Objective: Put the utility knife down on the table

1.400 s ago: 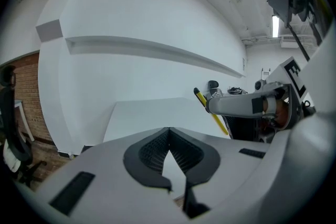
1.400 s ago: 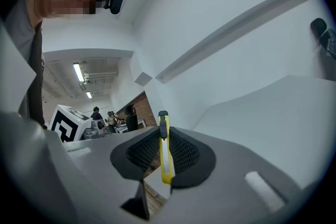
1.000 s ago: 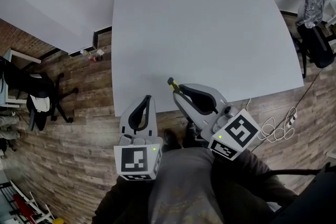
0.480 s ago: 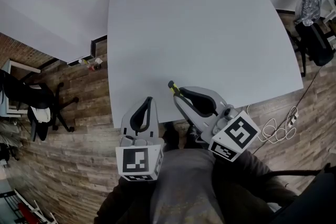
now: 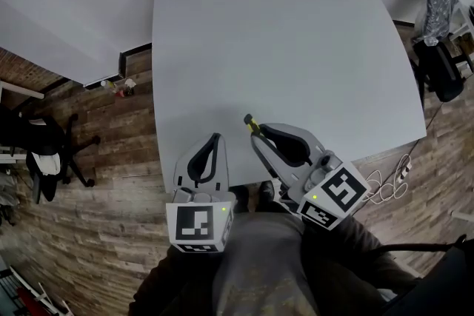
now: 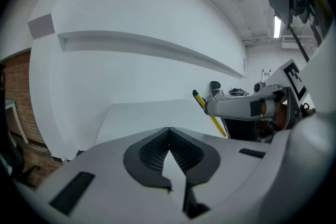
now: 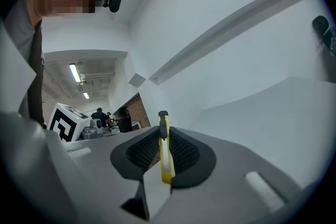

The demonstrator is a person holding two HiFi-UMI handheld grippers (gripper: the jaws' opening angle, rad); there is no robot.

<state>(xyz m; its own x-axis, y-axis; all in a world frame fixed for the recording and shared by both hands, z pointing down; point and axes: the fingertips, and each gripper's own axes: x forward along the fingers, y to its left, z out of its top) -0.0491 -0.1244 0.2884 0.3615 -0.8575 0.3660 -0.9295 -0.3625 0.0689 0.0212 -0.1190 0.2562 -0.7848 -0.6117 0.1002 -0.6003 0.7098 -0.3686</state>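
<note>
A slim yellow utility knife [image 7: 165, 149] with a black end is clamped between the jaws of my right gripper [image 7: 164, 157]. In the head view the knife [image 5: 252, 124] sticks out past the right gripper [image 5: 261, 135], over the near edge of the white table [image 5: 281, 41]. From the left gripper view the knife [image 6: 209, 113] shows as a yellow bar held up at the right. My left gripper [image 5: 213, 144] hovers at the table's near-left edge, its pads [image 6: 181, 152] pressed together with nothing between them.
White walls stand behind the table. Office chairs [image 5: 44, 152] sit on the wood floor at left, another chair [image 5: 441, 63] at the right. A white cable [image 5: 392, 174] lies coiled on the floor near the table's right corner.
Both grippers have edged slightly forward and right over the table's near edge, and the head view has shifted a little. The knife stays clamped in the right gripper.
</note>
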